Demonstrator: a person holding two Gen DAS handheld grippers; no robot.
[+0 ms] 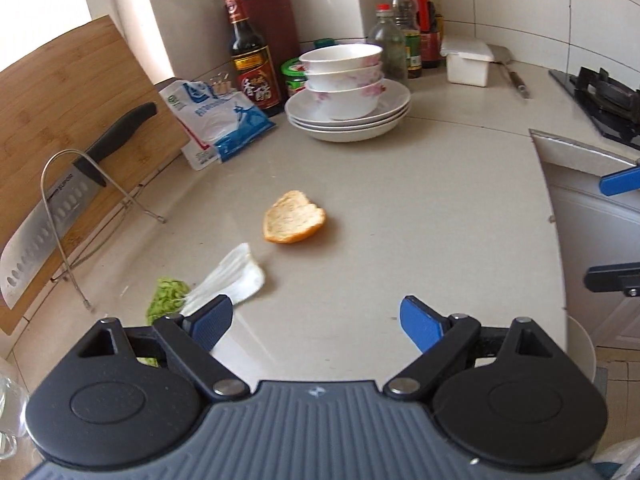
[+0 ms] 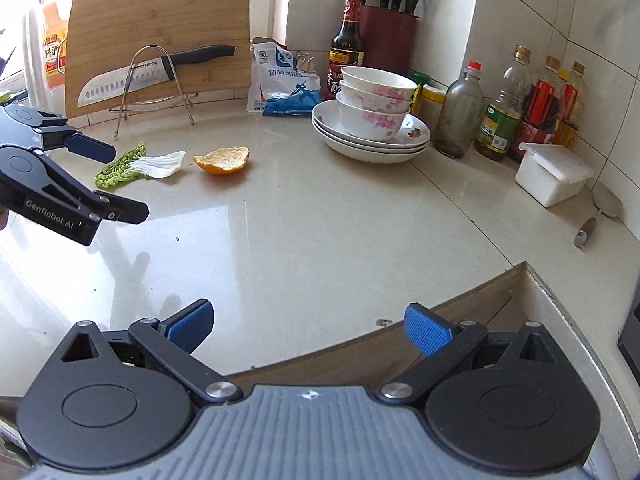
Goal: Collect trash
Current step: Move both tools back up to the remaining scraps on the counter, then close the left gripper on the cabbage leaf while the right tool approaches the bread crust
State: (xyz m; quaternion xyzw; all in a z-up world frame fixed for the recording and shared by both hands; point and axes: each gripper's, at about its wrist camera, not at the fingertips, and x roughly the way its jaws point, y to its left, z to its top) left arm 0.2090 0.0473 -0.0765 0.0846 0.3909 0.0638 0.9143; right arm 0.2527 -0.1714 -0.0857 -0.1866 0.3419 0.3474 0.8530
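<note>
1. The left tool [image 1: 316, 322] hangs over the table [image 1: 400, 200] with its blue pads spread wide and nothing between them.
2. The right tool [image 2: 310, 326] is likewise wide apart and empty, above the table's front edge.
3. Just beyond the left tool's left pad lies a cabbage leaf [image 1: 228, 280], white stalk and green frill, flat on the table.
4. Just beside the leaf's stalk end, not touching, sits an orange peel [image 1: 294, 218], pith side up.
5. In the right wrist view the left tool [image 2: 124, 180] shows at the left edge, near the leaf [image 2: 140, 164]; the peel [image 2: 222, 160] lies right of it.
6. Further back stand stacked bowls [image 1: 344, 76] on plates, a salt bag [image 1: 218, 120], bottles [image 1: 404, 28], and a knife [image 1: 60, 196] on a rack against a cutting board [image 1: 60, 92].
</note>
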